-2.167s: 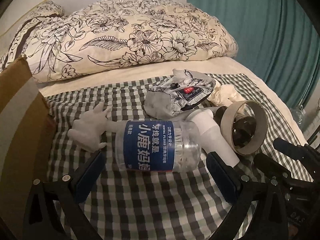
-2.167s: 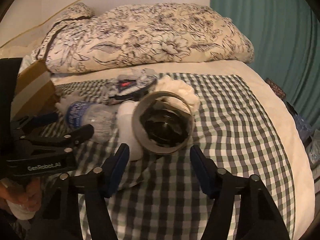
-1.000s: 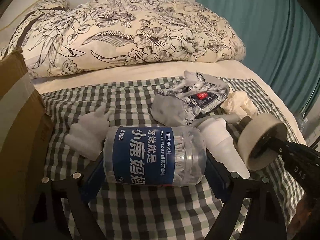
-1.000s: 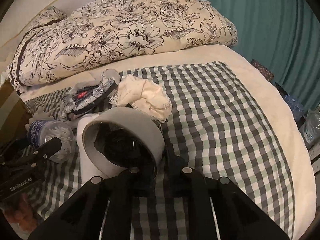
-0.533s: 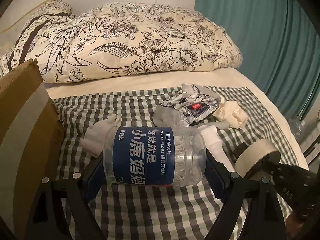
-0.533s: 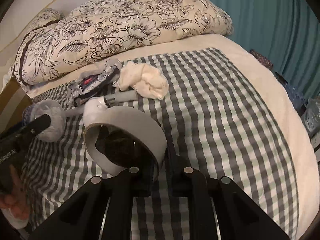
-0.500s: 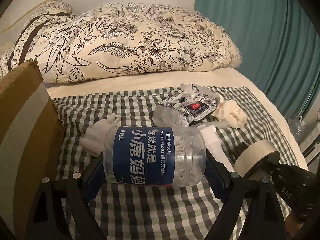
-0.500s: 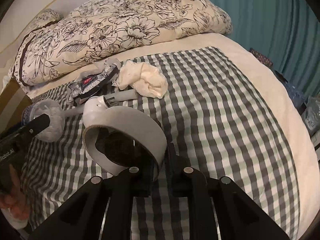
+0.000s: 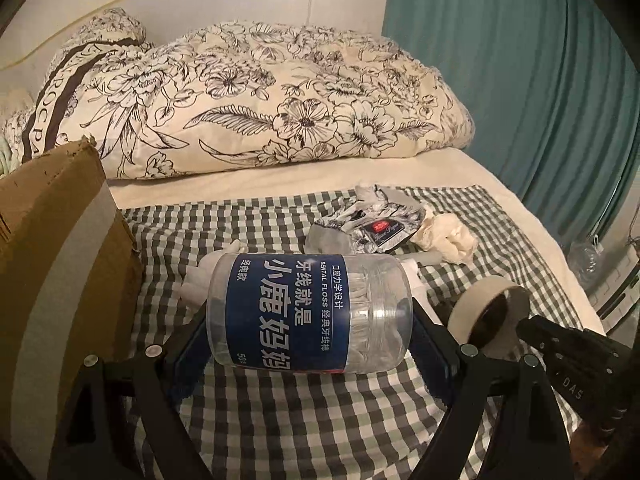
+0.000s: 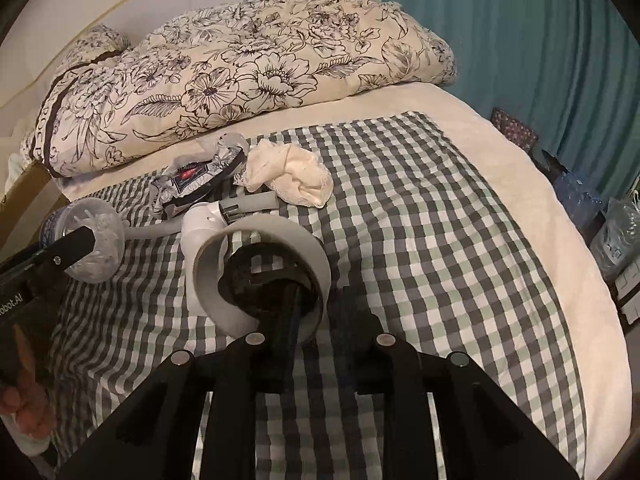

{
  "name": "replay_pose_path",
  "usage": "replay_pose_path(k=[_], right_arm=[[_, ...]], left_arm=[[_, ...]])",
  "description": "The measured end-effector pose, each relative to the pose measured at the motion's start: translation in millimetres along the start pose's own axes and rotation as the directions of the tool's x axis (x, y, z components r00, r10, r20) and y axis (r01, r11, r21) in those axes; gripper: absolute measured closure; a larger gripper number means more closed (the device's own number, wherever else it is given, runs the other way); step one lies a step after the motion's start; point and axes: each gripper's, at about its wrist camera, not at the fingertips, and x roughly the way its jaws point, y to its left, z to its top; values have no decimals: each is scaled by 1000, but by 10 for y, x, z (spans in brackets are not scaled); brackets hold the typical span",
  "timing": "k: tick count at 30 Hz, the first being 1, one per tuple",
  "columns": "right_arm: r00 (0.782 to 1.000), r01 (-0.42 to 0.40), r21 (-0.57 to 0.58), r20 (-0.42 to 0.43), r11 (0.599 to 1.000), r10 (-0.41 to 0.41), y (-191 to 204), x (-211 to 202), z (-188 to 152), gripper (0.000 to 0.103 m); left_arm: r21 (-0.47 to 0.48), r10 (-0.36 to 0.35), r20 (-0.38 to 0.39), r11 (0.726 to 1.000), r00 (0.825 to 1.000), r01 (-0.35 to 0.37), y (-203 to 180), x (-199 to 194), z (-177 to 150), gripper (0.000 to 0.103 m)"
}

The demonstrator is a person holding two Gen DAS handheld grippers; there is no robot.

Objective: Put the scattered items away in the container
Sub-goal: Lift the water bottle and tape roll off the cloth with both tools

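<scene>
My left gripper (image 9: 310, 340) has its jaws spread wide around a clear plastic dental-floss jar with a blue label (image 9: 308, 314), which lies crosswise between my blue pads, gripped at both ends and lifted clear of the green-and-white checked cloth (image 9: 320, 416). The brown cardboard box with a pale tape stripe (image 9: 52, 264) stands just to the left of that jar, its near wall beside my left jaw.

My right gripper (image 10: 316, 320) sits narrow, and its jaws have just been opening. The wall of a beige roll of tape with a dark core (image 10: 260, 272) stands between them: one finger (image 10: 286, 320) reaches inside the ring, the other lies outside it. Whether the pads still press on the wall I cannot tell. The roll is tilted, its open face turned toward my camera.

Behind the roll, on the cloth, lie a white plastic bottle with a grey nozzle (image 10: 208, 220), a crumpled silver-and-black foil packet (image 10: 196, 180) and a wadded cream cloth (image 10: 292, 178), all close together. A white figurine (image 9: 196, 280) peeks from behind the jar.
</scene>
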Motion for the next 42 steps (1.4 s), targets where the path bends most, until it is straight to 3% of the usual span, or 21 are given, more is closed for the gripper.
replay_pose_path(k=[1,3,4,12,26,29,32,34,37,42], right_arm=[[1000,-7,-5,-8,1000,7,3,6,-8,84],[1000,-10,-13,-24,1000,10,8,30,-19,98],[1000,-6,-18,-31,1000,5,12,45,-18,99],[1000,-10,-15,-21,1000,10,0,18,35,101],[997,-59,-4,46,998,59,54,-423,16,103],[997,-20,-25,76,999,22,53,-522,-31,103],[998,-10,24,63,1000,9,-74,-460,-39,102],[999,-8,50,50,999,5,-144,-398,-27,96],[1000,8,47,29,999,-9,-167,-272,-6,61],[1000,-15,32,4,999,15,-59,-88,38,60]], left_arm=[[2,-1,1,1000,1000,1,-5,-14,-1,14],[5,-1,1,1000,1000,1,-12,-33,-3,14],[6,0,2,1000,1000,0,-12,-47,-7,14],[6,1,13,1000,1000,-1,7,-163,-6,14],[11,-3,58,1000,998,2,40,-410,30,14],[13,-10,67,1000,998,9,26,-474,38,14],[19,-17,84,1000,996,16,13,-568,43,14],[24,-13,105,1000,994,10,14,-655,44,14],[18,-8,123,1000,992,6,38,-810,57,14],[14,0,156,1000,988,-2,118,-1099,85,14]])
